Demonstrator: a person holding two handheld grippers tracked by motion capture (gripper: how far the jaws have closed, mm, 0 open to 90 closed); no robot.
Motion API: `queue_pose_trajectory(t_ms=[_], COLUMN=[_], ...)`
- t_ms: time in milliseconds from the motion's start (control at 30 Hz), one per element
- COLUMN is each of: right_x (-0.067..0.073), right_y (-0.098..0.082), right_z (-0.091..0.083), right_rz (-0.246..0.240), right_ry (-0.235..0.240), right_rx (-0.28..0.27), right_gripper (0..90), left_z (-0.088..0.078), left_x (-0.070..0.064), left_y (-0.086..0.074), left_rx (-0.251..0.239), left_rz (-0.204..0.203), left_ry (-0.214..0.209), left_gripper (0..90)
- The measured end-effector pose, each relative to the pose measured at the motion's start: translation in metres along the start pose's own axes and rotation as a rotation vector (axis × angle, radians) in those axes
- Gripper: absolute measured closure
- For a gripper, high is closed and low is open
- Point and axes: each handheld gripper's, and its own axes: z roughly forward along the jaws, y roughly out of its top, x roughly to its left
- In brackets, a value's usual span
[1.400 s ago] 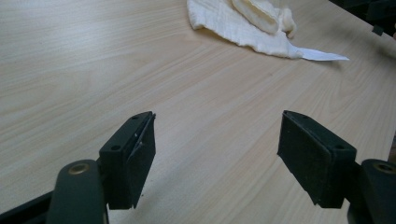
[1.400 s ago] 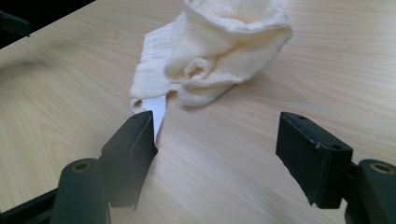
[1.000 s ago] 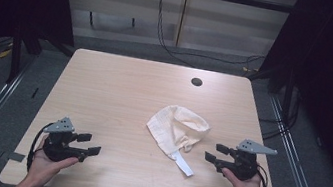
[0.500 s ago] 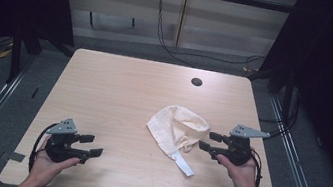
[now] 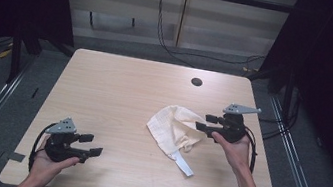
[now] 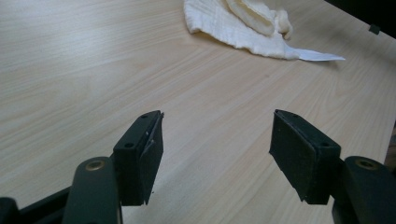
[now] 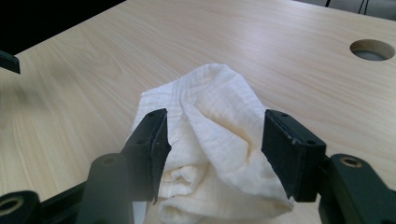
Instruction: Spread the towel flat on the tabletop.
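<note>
A crumpled cream cloth point(image 5: 173, 126) with a white strip point(image 5: 184, 163) at its near end lies right of the table's middle. My right gripper point(image 5: 203, 122) is at the cloth's right edge, pointing left. In the right gripper view its jaws point(image 7: 215, 149) stand open on either side of the bunched cloth point(image 7: 210, 102); they have just been closing a little, and the pads do not press on the fabric. My left gripper point(image 5: 94, 146) rests open near the front left edge with nothing between its jaws point(image 6: 217, 154). The cloth point(image 6: 233, 23) lies far ahead of it.
The light wood table point(image 5: 120, 86) has a round cable hole point(image 5: 196, 82) at the back right, beyond the cloth. Dark floor, rails and cables surround the table. The person's forearms come in from the front edge.
My right gripper has moved away from the front right edge, forward and left, up to the cloth's right side. The left gripper has stayed put. The cloth has not shifted.
</note>
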Motion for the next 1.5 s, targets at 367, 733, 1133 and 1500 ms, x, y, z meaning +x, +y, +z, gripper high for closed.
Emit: queue_pose_trajectory(t_ms=[367,733,1133,1500], right_x=[-0.012,-0.017,-0.018,0.001], right_y=[0.003,-0.021,-0.038,-0.038], right_z=[0.039,0.065,0.077,0.089], right_rz=[-0.024,-0.008,-0.006,-0.055], right_ry=[-0.005,0.020,0.009,0.051], right_rx=[0.059,0.166,0.188,0.171], right_gripper=[34.1,29.2,62.8,76.1], left_z=[0.000,0.000,0.001,0.006], left_x=[-0.001,-0.002,-0.001,0.001], left_y=[0.000,0.000,0.000,0.002], left_rx=[0.003,0.003,0.006,0.020], left_rz=[0.009,0.002,0.002,-0.012], left_ry=[0.001,-0.006,-0.010,-0.026], left_gripper=[34.4,33.7,33.6,36.7])
